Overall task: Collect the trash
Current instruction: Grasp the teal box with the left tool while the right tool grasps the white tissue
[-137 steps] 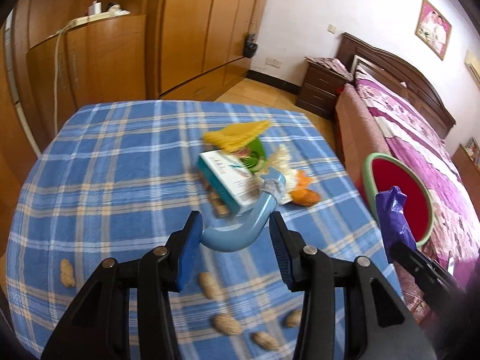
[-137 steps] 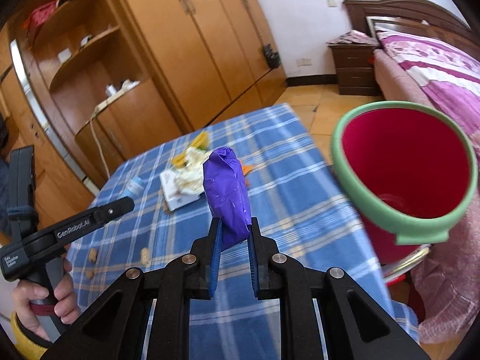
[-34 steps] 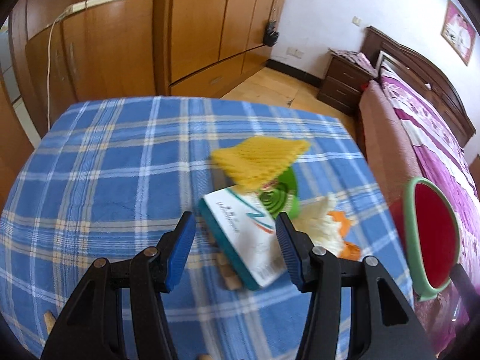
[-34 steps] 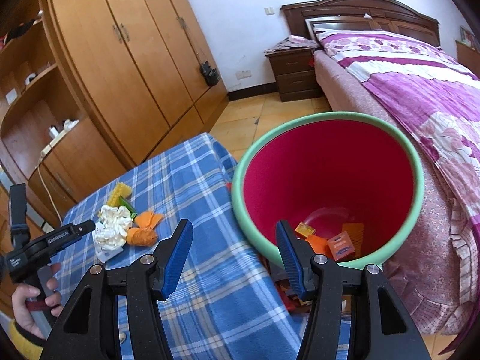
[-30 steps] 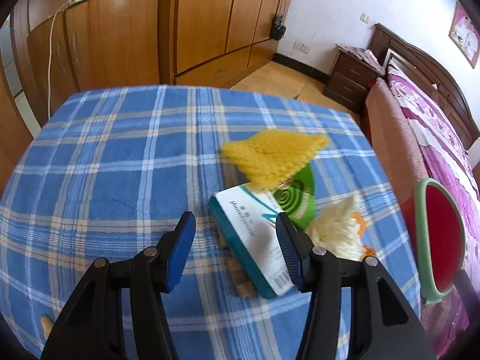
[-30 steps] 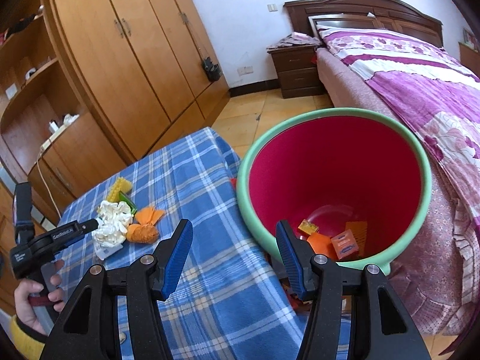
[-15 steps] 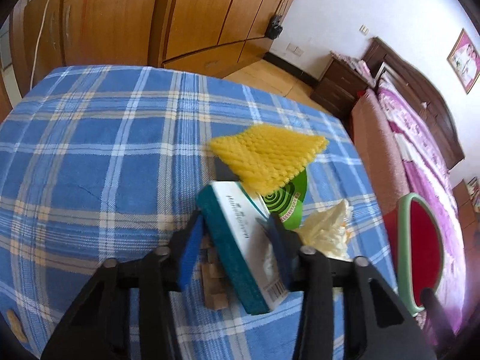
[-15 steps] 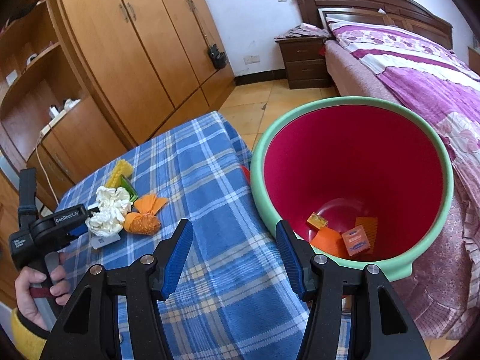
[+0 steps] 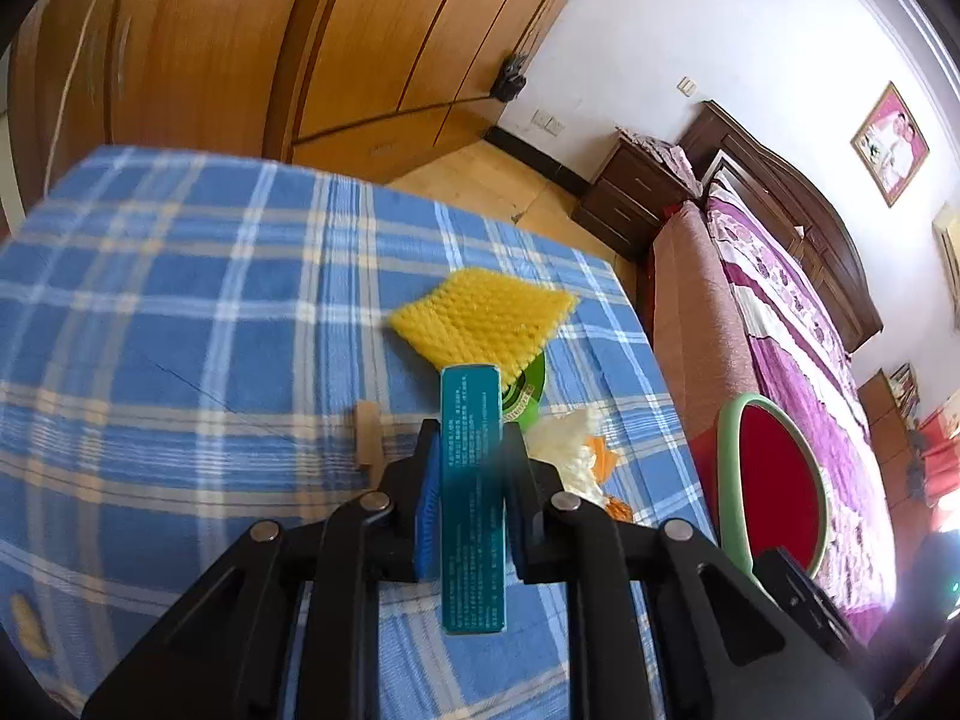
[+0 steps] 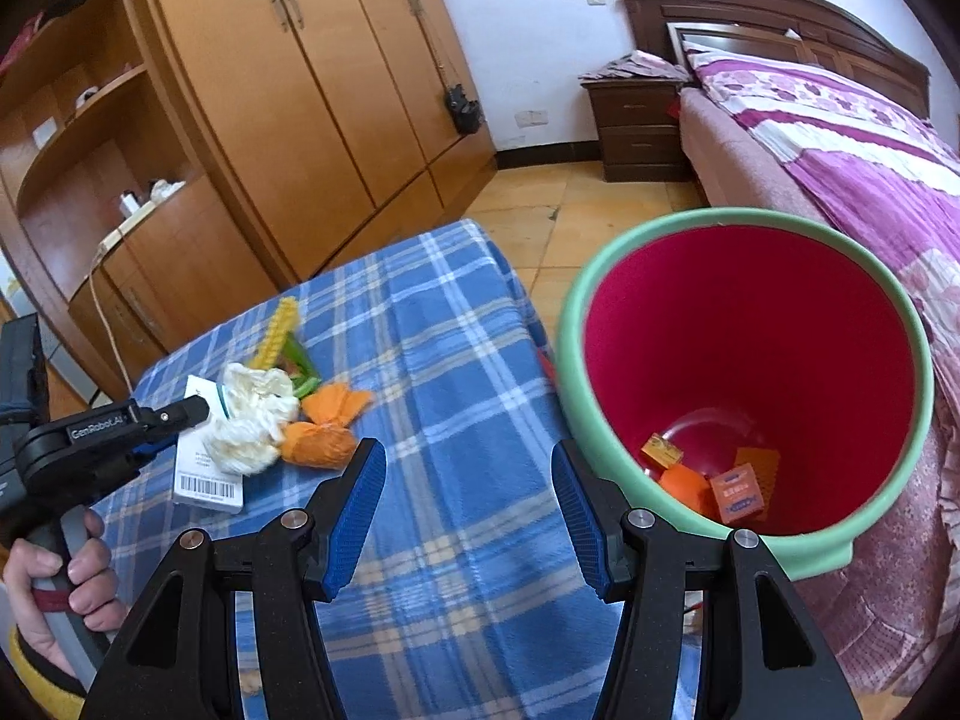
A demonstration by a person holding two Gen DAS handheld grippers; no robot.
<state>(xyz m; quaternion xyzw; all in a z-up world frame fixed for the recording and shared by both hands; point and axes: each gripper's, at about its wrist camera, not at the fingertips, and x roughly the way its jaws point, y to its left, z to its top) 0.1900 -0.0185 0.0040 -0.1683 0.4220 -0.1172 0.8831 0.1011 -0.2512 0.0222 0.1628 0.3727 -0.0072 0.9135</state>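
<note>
My left gripper [image 9: 469, 450] is shut on a teal and white carton [image 9: 471, 498], held edge-on above the blue plaid table [image 9: 180, 330]. The carton also shows in the right wrist view [image 10: 207, 468], clamped by the left gripper [image 10: 180, 414]. Beyond it lie a yellow foam net [image 9: 480, 321], a green wrapper [image 9: 528, 390], crumpled white paper [image 9: 567, 441] and an orange wrapper [image 10: 327, 426]. My right gripper [image 10: 468, 510] is open and empty over the table's right edge, beside the red bin with a green rim [image 10: 744, 360] that holds several small boxes.
A wooden block [image 9: 367, 432] lies left of the carton. A peanut [image 9: 27, 624] lies near the table's front left edge. Wooden wardrobes [image 10: 312, 90] stand behind the table. A bed [image 10: 840, 138] and a nightstand [image 10: 642, 120] are to the right.
My left gripper has closed on the carton and lifted it on edge off the table, uncovering the wooden block. My right gripper has stayed open and drifted slightly left of the bin.
</note>
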